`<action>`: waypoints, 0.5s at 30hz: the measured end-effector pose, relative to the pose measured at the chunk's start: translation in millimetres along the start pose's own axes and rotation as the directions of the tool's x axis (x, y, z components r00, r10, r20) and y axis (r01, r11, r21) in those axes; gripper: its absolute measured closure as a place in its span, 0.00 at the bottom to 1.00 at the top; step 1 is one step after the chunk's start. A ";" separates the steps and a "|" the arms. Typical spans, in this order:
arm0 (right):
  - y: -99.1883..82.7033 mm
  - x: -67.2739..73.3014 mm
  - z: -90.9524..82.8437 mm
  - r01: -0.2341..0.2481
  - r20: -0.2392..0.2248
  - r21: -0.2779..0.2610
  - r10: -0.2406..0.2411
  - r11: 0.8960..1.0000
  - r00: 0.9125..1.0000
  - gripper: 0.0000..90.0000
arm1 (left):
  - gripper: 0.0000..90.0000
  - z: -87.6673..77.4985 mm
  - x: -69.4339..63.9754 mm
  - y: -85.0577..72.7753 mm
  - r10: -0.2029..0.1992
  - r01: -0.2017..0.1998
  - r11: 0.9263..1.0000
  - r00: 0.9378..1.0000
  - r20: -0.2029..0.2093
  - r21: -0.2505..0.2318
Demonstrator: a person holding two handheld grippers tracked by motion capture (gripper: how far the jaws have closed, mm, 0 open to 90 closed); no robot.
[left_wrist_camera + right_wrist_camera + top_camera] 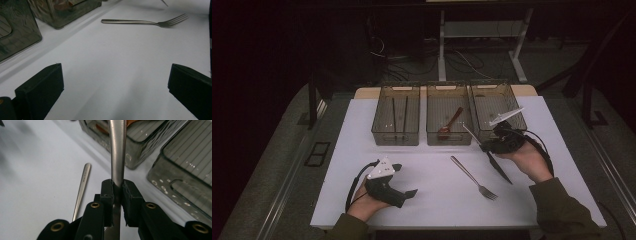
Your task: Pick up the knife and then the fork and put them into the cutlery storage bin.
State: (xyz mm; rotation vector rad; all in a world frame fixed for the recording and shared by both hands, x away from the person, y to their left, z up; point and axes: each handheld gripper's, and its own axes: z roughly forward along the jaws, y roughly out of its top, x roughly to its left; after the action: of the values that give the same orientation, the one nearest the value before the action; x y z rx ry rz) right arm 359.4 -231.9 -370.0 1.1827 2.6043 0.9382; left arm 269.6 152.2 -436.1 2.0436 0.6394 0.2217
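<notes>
My right gripper (485, 146) is shut on a metal table knife (499, 169) and holds it just above the white table (422, 150), in front of the right bin (498, 105). In the right gripper view the knife's handle (117, 155) rises from between the pressed jaws of my right gripper (117, 188) toward the bins. A steel fork (473, 177) lies flat on the table left of the knife, tines toward the front. My left gripper (406, 180) rests at the front left, open with nothing in it; in its own view the left gripper (115, 72) faces the fork (147, 22).
Three smoky clear bins stand in a row at the back. The left bin (396, 131) holds dark chopsticks, the middle bin (449, 136) a reddish spoon (451, 122). The table's front edge runs just before my hands.
</notes>
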 end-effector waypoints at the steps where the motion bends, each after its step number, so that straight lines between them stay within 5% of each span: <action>1: -0.7 -0.9 -1.3 0.002 0.001 -0.018 -0.002 1.000 1.000 0.87 | 0.00 -0.1 0.4 -0.3 0.003 -0.003 1.000 1.000 0.000 0.001; 9: -4.7 -9.1 -12.2 -0.042 -0.039 -0.116 0.037 0.992 0.999 0.87 | 0.00 -1.4 5.1 -2.6 -0.003 0.003 1.000 1.000 0.007 -0.014; 15: -6.0 -14.9 -23.0 -0.047 -0.027 -0.195 0.043 0.980 0.999 0.87 | 0.00 -1.1 6.1 -3.3 -0.008 0.008 1.000 1.000 0.005 -0.010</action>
State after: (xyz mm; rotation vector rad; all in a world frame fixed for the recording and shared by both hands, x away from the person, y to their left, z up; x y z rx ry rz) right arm 357.6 -256.7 -357.1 1.1904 2.4427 1.1915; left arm 273.2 157.6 -438.9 2.0315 0.6423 0.2144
